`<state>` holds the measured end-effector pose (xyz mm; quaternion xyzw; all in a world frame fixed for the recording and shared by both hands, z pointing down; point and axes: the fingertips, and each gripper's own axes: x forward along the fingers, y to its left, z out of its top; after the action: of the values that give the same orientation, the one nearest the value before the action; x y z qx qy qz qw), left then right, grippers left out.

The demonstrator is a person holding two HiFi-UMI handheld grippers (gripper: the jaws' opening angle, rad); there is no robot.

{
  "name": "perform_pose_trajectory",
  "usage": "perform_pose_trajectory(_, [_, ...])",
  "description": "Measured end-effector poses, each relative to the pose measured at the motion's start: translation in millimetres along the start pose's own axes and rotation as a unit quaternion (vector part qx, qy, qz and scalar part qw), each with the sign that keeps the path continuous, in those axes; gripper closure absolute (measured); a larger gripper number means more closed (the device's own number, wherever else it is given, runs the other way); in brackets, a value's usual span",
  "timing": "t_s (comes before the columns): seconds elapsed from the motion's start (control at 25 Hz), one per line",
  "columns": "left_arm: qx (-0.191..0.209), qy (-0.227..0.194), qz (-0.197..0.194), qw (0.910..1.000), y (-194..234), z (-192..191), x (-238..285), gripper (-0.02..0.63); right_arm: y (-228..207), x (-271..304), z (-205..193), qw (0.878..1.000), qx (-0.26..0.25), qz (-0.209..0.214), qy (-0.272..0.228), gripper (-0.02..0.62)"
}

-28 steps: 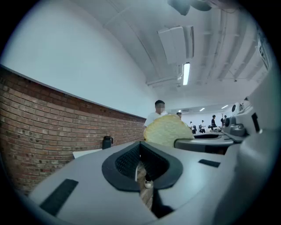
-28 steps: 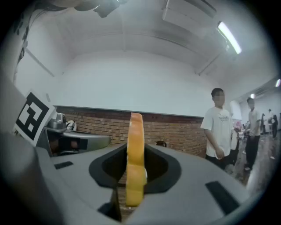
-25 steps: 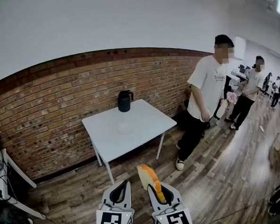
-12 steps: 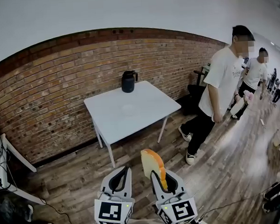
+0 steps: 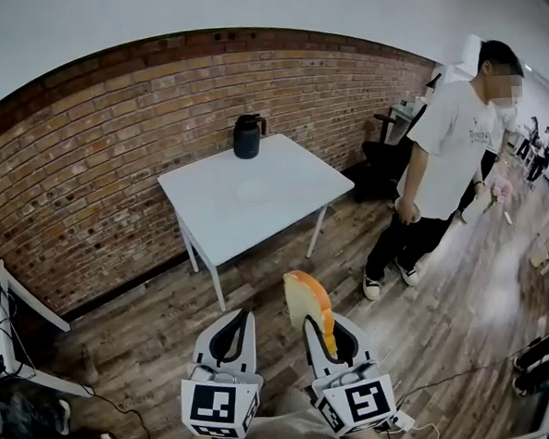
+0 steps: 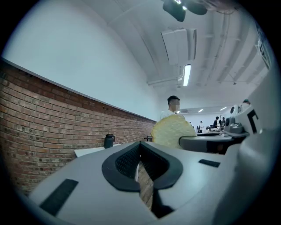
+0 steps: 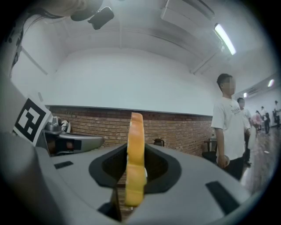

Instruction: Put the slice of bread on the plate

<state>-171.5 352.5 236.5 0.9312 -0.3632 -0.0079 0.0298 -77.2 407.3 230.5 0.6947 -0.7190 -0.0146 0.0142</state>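
Golden crust runs round the slice of bread, which stands on edge between the fingers of the right gripper. They are closed narrowly on its lower part, and the rounded top juts out past the fingertips. The right gripper view meets the slice edge-on, as a thin, smooth, orange-brown strip between the dark ribbed pads. The left gripper view catches its broad face instead: pale, spongy crumb with a domed outline, off to the right of that gripper's own fingers.

The left gripper is empty. Its fingertips are drawn together, and only a thin slit shows between the curved black pads.

Only the head view shows the plate. It is a small, pale, round dish, hard to make out against the matt white table, and it lies well ahead of both sets of fingers with nothing on it. A dark, glossy jug stands at the table's far edge by the rough red brick wall. Grey-brown wooden floor planks lie below the fingers. A person in a white shirt stands ahead and to the right of the right gripper.
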Motion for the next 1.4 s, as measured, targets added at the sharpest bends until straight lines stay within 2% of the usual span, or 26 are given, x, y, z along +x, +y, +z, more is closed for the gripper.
perform_pose_trajectory(0.32, [-0.007,-0.002,0.001,1.0000,17.8,-6.8,18.2,0.595,-0.1,26.8,-7.3,1.000,-0.004,0.007,0.002,0.500])
perform_pose_trajectory(0.6, [-0.006,-0.007,0.010,0.9999,44.2,-17.8,71.2,0.595,-29.1,83.3,-17.4,1.000,-0.009,0.007,-0.010,0.500])
perform_pose_trajectory(0.8, [-0.009,-0.007,0.022,0.9997,72.1,-20.8,140.4,0.595,-68.3,152.6,-19.5,1.000,-0.014,0.015,-0.012,0.502])
perform_pose_trajectory(1.2, [-0.016,-0.003,0.064,0.9978,154.4,3.9,325.6,0.595,-154.9,341.7,-6.6,0.997,-0.036,0.060,0.013,0.502])
perform_pose_trajectory(1.4, [-0.016,0.006,0.078,0.9968,186.3,4.9,391.3,0.595,-186.9,407.8,-11.8,0.996,-0.035,0.074,0.024,0.502])
